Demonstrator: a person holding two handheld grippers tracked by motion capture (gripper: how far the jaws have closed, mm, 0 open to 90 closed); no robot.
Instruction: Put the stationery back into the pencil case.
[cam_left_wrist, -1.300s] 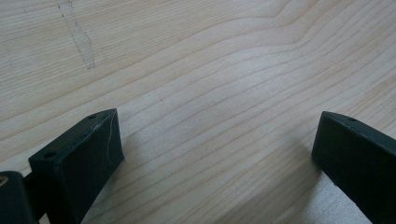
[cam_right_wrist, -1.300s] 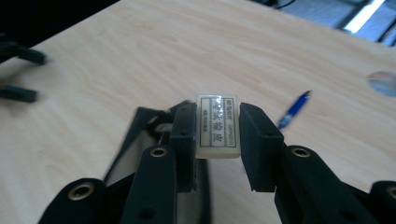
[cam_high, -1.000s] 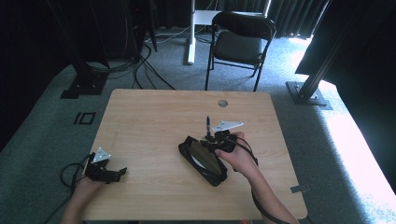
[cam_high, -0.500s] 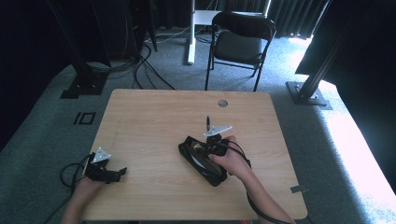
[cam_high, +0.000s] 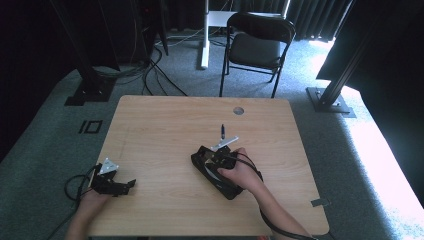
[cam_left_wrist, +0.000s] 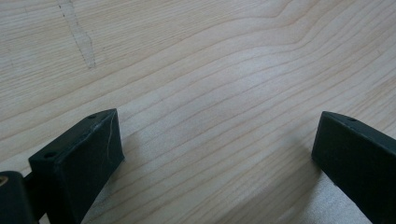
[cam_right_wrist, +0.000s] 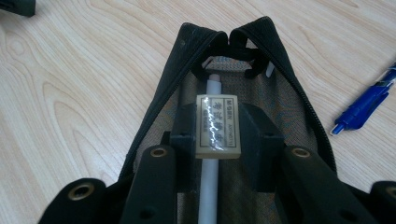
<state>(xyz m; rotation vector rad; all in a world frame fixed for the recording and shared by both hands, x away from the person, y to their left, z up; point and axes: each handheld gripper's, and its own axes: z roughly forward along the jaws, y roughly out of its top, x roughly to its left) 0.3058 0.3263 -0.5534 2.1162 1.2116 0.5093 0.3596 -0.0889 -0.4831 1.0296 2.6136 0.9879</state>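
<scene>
A black zip pencil case (cam_high: 202, 162) lies open on the wooden table (cam_high: 165, 125), right of centre. My right gripper (cam_high: 212, 158) reaches down into it, shut on a cream eraser (cam_right_wrist: 218, 126) with a printed label, one pad on each long side. Under the eraser, a white stick-shaped thing (cam_right_wrist: 208, 186) lies on the case's mesh lining (cam_right_wrist: 280, 98). A blue pen (cam_right_wrist: 366, 105) lies on the table just outside the case. My left gripper (cam_high: 128, 185) rests at the table's near left corner, its jaws wide apart over bare wood (cam_left_wrist: 217, 154).
A dark pen (cam_high: 222, 131) lies on the table just beyond the case. A round cable hole (cam_high: 238, 110) sits near the far edge. A folding chair (cam_high: 257, 47) and stand bases are on the floor behind.
My right gripper has come down and toward the near side, carrying the eraser into the open case. The left gripper has stayed put.
</scene>
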